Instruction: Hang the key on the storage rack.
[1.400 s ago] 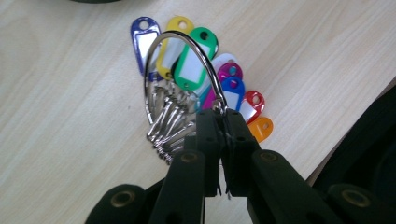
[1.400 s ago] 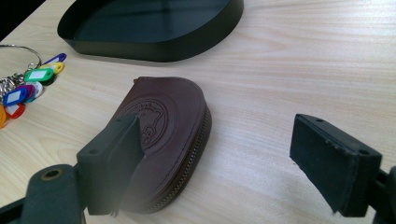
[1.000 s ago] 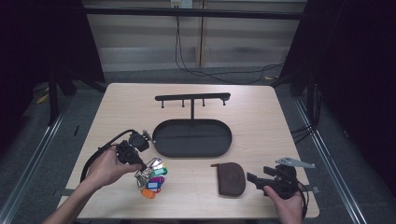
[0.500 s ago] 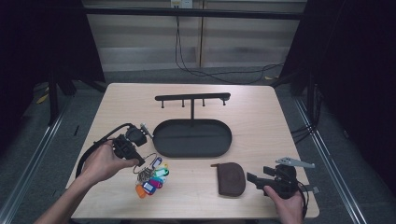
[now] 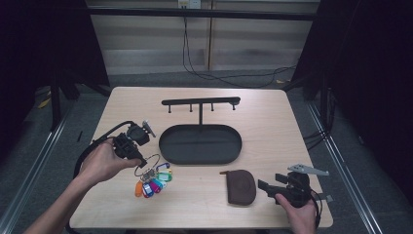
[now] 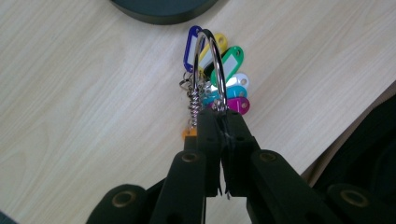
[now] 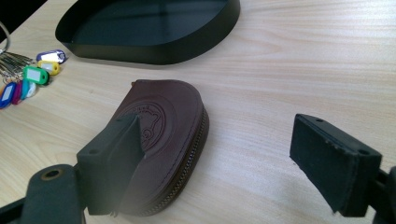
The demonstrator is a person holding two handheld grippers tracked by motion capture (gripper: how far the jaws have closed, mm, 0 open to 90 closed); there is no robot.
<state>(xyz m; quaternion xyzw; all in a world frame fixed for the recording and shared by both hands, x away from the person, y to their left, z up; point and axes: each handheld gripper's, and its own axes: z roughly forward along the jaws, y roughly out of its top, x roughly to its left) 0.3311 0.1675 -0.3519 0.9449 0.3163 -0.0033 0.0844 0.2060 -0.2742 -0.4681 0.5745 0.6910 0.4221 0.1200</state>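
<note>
Nearest the person's edge of the worktop point(image 5: 272, 122), the right gripper point(image 5: 272, 187) rests low with its fingers point(image 7: 334, 158) spread wide and empty, pointed at the brown zip pouch point(image 5: 242, 186). In the right gripper view that pouch point(image 7: 161, 140) lies flat just ahead, partly behind the left-hand finger, untouched.

A little farther in and to the left, the left gripper point(image 5: 139, 157) has its fingers point(image 6: 210, 135) pressed together on the large metal key ring point(image 6: 212, 70). The ring stands on edge, rising straight out from the fingertips along the gripper's own line, so its long axis continues the fingers. The bunch of coloured key tags point(image 5: 153, 181) hangs from the ring toward the person, with the lowest tags seemingly touching the wood or just off it.

Farther back sits the black oval tray point(image 5: 168, 146), and from its far side rises a post bearing the hook rail point(image 5: 200, 102) with short pegs beneath. Tray and rail lie up and to the right of the held ring. The left hand point(image 5: 102, 163) is much the nearer to both, so carrying the bunch there likely falls to it, and the ring's plane would have to meet a peg squarely.
</note>
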